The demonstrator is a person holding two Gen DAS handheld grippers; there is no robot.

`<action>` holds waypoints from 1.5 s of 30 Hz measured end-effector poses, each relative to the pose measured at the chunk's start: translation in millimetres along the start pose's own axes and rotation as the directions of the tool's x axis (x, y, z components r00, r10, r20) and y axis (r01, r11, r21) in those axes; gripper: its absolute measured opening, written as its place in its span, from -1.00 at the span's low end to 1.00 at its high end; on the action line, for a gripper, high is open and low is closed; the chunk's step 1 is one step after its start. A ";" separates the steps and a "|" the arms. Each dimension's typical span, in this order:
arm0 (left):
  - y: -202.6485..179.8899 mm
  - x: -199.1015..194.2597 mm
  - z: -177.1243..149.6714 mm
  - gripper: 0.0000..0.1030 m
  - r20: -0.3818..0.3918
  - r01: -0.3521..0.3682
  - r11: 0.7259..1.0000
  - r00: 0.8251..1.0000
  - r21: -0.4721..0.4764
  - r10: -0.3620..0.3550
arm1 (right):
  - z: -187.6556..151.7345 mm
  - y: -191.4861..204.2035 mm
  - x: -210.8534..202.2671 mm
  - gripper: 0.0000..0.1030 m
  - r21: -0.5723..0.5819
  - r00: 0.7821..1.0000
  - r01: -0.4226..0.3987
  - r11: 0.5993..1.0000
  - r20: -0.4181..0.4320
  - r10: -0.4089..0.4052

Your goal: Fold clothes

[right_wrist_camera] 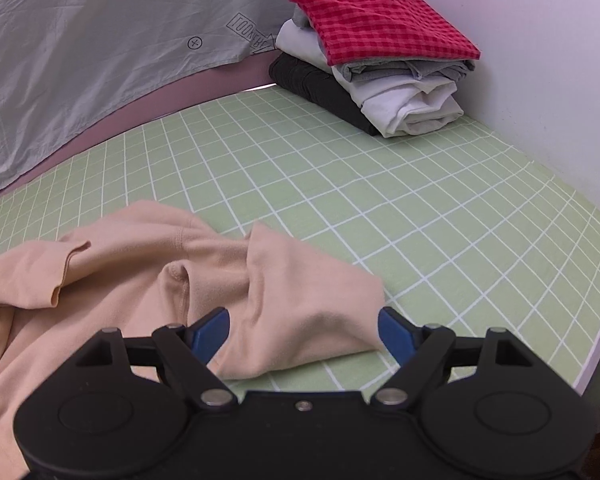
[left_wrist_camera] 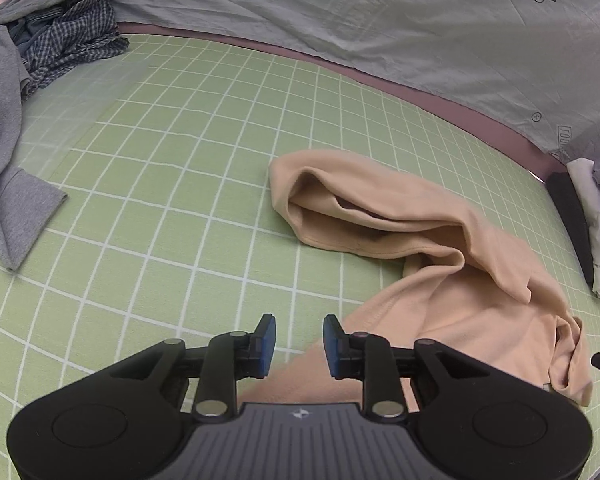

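A peach-coloured garment (left_wrist_camera: pixel 440 240) lies crumpled on the green checked sheet (left_wrist_camera: pixel 180 180), with a fold bulging up at its far end. My left gripper (left_wrist_camera: pixel 299 346) hovers over the garment's near left edge. Its blue pads stand a small way apart, and only sheet and cloth lying below show through the gap. In the right wrist view the same garment (right_wrist_camera: pixel 140 280) spreads from the left to a folded corner at centre. My right gripper (right_wrist_camera: pixel 304 334) is wide open above that corner, its pads clear of the cloth.
A stack of folded clothes (right_wrist_camera: pixel 380 52), red check on top, stands in the far corner by the white wall (right_wrist_camera: pixel 540 60). Unfolded grey (left_wrist_camera: pixel 0 160) and blue checked (left_wrist_camera: pixel 72 36) clothes lie at far left. A grey carrot-print quilt (left_wrist_camera: pixel 340 20) borders the back.
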State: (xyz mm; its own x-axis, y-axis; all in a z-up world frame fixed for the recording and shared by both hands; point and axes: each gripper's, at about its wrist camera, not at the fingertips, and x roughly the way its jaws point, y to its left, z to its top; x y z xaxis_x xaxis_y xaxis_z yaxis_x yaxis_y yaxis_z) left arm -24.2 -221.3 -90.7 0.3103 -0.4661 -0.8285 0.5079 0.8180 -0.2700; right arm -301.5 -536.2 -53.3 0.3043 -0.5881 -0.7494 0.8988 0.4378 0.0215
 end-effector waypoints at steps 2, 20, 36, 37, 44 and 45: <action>-13.5 -0.9 -8.9 -0.37 -0.001 -0.003 1.000 1.000 0.005 0.003 | 12.0 4.5 13.8 0.60 -0.025 1.000 -0.025 0.999 -0.007 0.025; -57.6 -21.6 -93.1 -0.21 -0.021 -0.157 0.967 0.988 -0.202 0.156 | 57.3 -14.6 109.7 -0.66 -0.180 0.941 -0.306 0.935 -0.205 0.269; -94.9 -27.9 -59.4 -0.21 0.016 -0.088 0.981 0.996 -0.175 0.093 | 124.4 -76.1 -1.9 -0.88 -0.123 0.943 -0.159 0.980 0.275 0.188; -96.1 -28.1 -59.1 -0.21 0.015 -0.083 0.980 0.996 -0.181 0.087 | 124.7 -84.7 -6.3 -0.87 -0.091 0.943 -0.154 0.984 0.285 0.174; -103.8 -38.7 -62.0 -0.17 0.000 -0.067 0.980 0.998 -0.187 0.068 | 59.2 -124.1 39.0 -0.72 0.044 0.995 -0.092 0.995 -0.020 0.093; -104.5 -40.6 -63.0 -0.16 -0.003 -0.071 0.981 0.997 -0.183 0.072 | 47.2 -128.5 47.9 -0.67 0.062 0.991 -0.101 0.993 -0.086 0.106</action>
State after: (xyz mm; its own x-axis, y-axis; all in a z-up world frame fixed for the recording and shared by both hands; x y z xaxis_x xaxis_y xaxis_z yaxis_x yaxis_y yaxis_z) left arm -140.5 -266.7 -59.7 0.3438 -0.4054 -0.8470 0.3290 0.8968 -0.2958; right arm -387.6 -652.8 -60.7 0.3701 -0.4776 -0.7968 0.8812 0.4520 0.1384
